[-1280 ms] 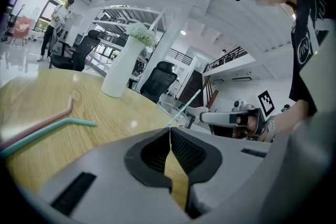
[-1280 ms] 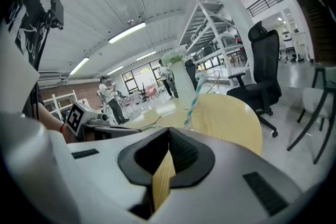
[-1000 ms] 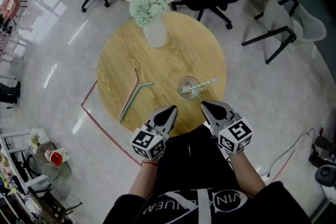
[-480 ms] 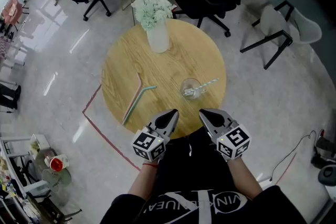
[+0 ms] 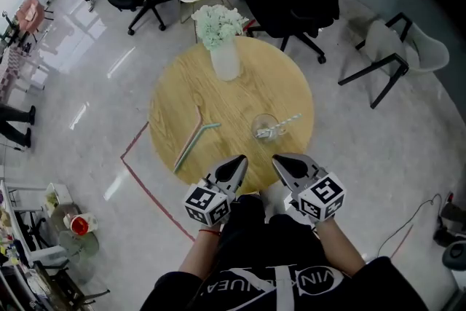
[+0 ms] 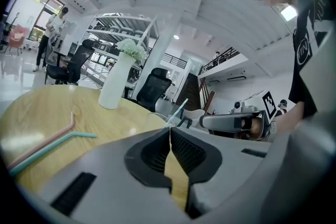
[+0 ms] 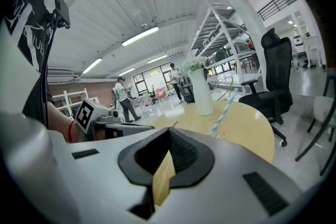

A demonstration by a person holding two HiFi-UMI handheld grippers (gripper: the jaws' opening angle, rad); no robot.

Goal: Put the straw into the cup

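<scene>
Two claws hover side by side over the near edge of the table [image 5: 182, 95], each in one of the person's hands. The left claw [image 5: 237, 162] has its jaws pressed together at the tips with nothing between them. The right claw [image 5: 279, 162] is likewise closed and empty. The cup [image 5: 263, 129] stands just ahead of both tips, a little nearer the right claw, touching neither. A striped straw [image 5: 287, 120] sits in it, tilted, with its upper end leaning away to the right. Ahead and to the left of the left claw, a pink straw [image 5: 191, 133] and a teal straw [image 5: 194, 145] lie flat on the table close together, well apart from the cup. Farther ahead, beyond cup and straws, stands a white vase [image 5: 226, 60] of pale flowers.
</scene>
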